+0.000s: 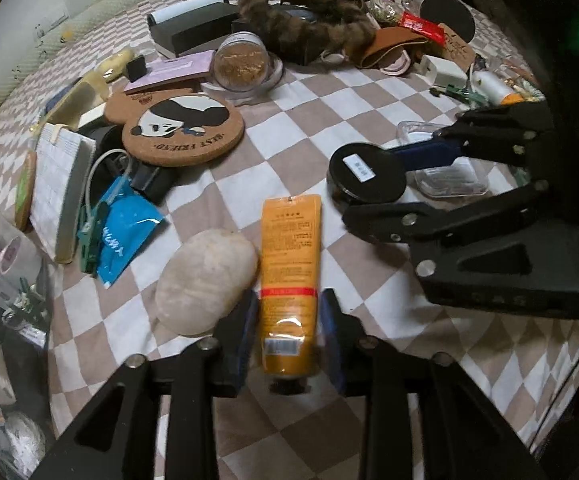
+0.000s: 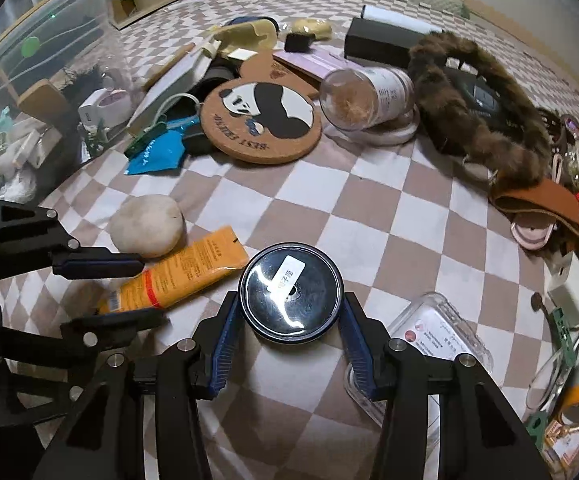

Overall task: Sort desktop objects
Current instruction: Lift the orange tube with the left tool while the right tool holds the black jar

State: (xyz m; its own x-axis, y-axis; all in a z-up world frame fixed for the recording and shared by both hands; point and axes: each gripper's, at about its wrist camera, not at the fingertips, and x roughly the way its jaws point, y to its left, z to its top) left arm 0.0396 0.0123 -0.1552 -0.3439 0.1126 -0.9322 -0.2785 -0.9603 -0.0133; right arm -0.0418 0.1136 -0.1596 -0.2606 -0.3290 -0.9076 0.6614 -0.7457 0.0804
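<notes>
On the checkered table, the left gripper [image 1: 289, 320] jaws straddle an orange tube [image 1: 290, 276] without pressing; the right gripper [image 2: 289, 344] jaws clasp a black round tin [image 2: 291, 292].

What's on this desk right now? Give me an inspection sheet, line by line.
Surface: checked cloth, heavily littered.
Job's things: orange tube lying flat; round black tin.
Clutter: panda cork mat, fur band, clear jar on its side.
Grippers: left hand-held gripper open around the tube; right hand-held gripper shut on the tin.
Cables: white cable beside blue packet.
Surroundings: clear plastic bin at the cloth's edge.
</notes>
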